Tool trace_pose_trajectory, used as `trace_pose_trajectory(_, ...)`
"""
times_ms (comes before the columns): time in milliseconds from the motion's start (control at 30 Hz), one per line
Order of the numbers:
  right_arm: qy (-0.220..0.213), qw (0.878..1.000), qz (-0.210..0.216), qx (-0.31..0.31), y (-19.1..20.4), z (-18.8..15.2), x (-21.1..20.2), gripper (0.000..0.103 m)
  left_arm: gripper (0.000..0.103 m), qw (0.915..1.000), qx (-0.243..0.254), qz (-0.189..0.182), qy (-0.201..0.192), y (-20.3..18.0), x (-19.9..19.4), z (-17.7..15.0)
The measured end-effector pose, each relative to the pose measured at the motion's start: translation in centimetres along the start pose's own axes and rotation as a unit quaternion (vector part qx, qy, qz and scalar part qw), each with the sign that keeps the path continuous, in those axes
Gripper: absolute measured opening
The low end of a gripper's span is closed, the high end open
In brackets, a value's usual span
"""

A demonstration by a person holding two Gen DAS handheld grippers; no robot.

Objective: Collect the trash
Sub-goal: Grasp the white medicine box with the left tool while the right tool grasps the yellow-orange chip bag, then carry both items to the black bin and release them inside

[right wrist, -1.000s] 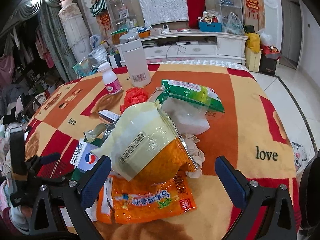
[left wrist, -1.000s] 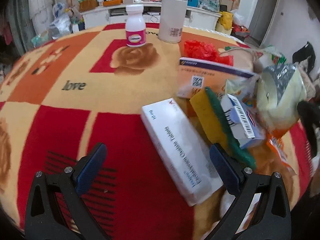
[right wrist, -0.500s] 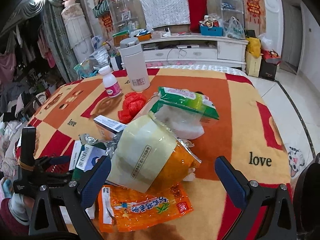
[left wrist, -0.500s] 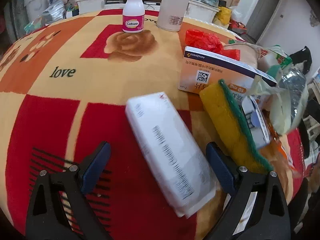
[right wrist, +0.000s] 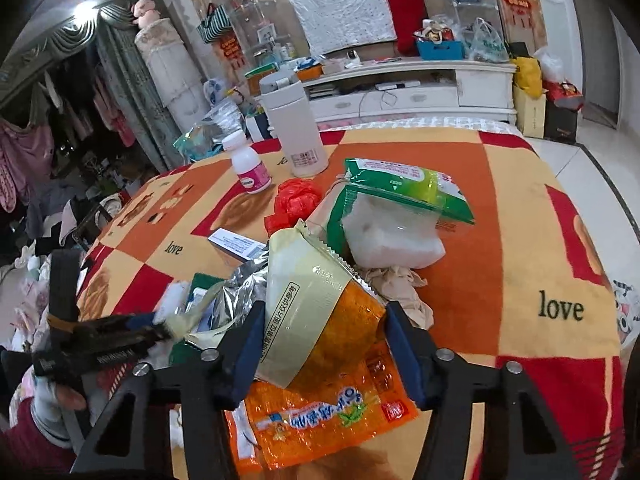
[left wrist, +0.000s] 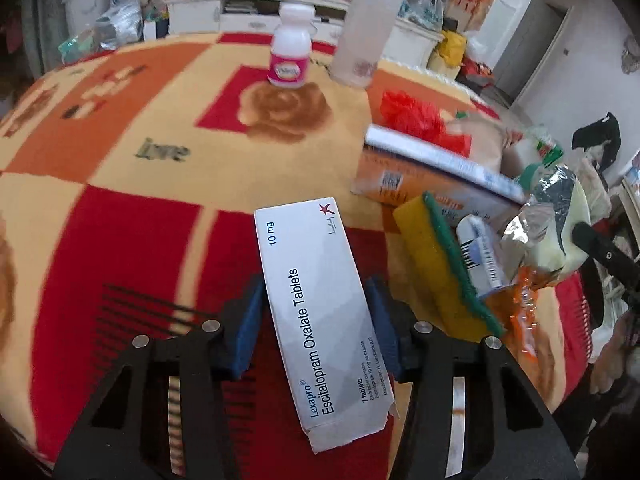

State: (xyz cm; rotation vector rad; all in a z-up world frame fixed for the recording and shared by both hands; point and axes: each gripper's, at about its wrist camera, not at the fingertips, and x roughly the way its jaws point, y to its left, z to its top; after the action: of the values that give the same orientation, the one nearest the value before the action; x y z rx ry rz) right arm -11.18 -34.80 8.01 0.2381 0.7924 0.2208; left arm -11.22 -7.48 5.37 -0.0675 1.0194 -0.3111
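Left wrist view gives us the white tablet box (left wrist: 320, 300) lengthwise between our left gripper (left wrist: 316, 320) fingers, both blue pads pressed against its long sides, so that gripper is clamped on it. Its far end reaches out over the red and cream blanket (left wrist: 140, 200), and whether its underside touches the cloth we cannot tell. Just to its right lie a yellow sponge (left wrist: 432, 264) with a green edge, a small barcoded carton (left wrist: 480, 256), and an orange and white box (left wrist: 420, 176) behind them. Only this view shows the printed face of the tablet box.

Right wrist view gives us what the left one shows only at its margin: the cream and orange snack bag (right wrist: 320, 308), with its torn silver lining, sits between our right gripper (right wrist: 324, 344) pads, which are closed onto its sides. Under it lies a flat orange wrapper (right wrist: 320, 416). Beyond are a green and clear packet (right wrist: 396, 208), a crumpled beige tissue (right wrist: 404, 292) and a red plastic bag (right wrist: 294, 200). The left gripper appears here too, blurred at the left edge, with the tablet box mostly hidden.

Both views show the pink-labelled bottle (left wrist: 289, 60) and the tall white flask (left wrist: 366, 46) standing upright at the far side of the blanket, near each other and well apart from the pile.
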Motion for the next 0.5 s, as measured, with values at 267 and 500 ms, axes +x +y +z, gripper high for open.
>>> trace_pose_trajectory(267,-0.043,0.998,-0.018,-0.031,-0.4,0.2,-5.0,0.05,0.049,0.9982,0.014,-0.025,-0.053,-2.4,-5.7,1.4)
trace_pose_trajectory(500,-0.058,0.997,-0.051,-0.011,-3.5,-0.6,-7.9,0.05,0.049,0.9931,0.071,-0.082,-0.045,-10.2,-5.8,1.9)
